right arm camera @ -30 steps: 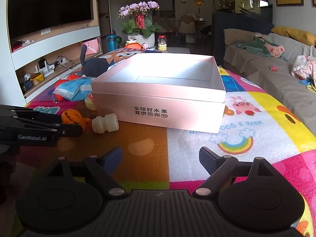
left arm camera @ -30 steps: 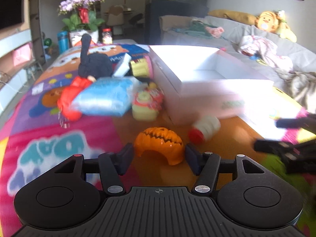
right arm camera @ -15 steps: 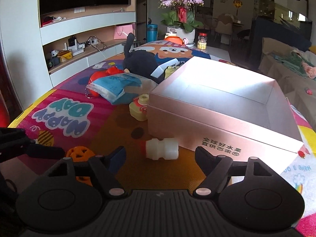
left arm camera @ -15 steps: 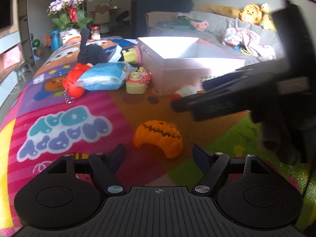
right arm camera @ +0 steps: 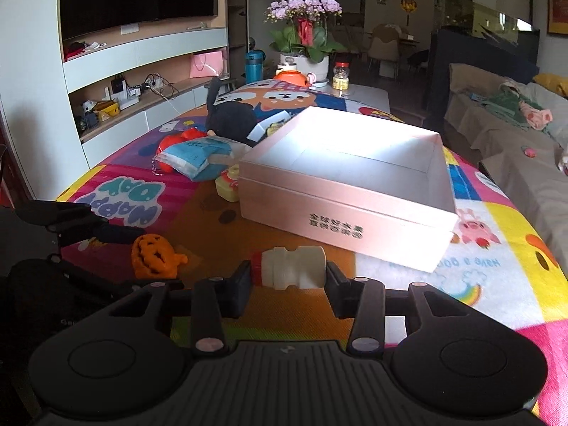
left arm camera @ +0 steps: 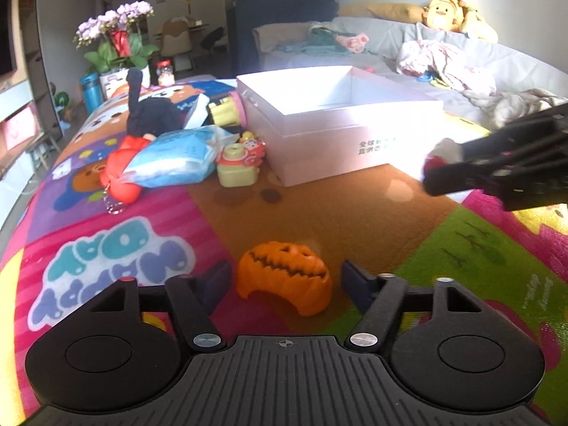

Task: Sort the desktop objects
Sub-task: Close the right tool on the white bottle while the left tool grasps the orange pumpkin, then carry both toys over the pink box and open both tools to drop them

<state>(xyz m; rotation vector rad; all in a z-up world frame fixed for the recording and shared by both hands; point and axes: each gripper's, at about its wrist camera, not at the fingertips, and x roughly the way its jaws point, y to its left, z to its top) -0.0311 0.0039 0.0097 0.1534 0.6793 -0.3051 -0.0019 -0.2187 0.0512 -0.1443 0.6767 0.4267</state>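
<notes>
A small white bottle with a red cap [right arm camera: 289, 267] lies sideways between the fingers of my right gripper [right arm camera: 288, 279], which is shut on it in front of the open pink box [right arm camera: 340, 209]. In the left wrist view the right gripper [left arm camera: 443, 167] holds the bottle [left arm camera: 443, 151] above the mat, right of the box [left arm camera: 319, 142]. An orange pumpkin toy [left arm camera: 284, 278] lies on the mat between the fingers of my open left gripper [left arm camera: 284, 282]; it also shows in the right wrist view [right arm camera: 154, 255].
Left of the box lie a blue packet [left arm camera: 174, 158], a red toy [left arm camera: 119, 177], a black plush [left arm camera: 147, 115], a small yellow bottle toy [left arm camera: 236, 170] and a yellow-pink toy [left arm camera: 227, 112]. A flower pot [right arm camera: 305, 49] stands at the far end. A sofa [left arm camera: 426, 60] is to the right.
My right gripper has closed on the white bottle and lifted it in front of the box. My left gripper has come down around the pumpkin toy, still open.
</notes>
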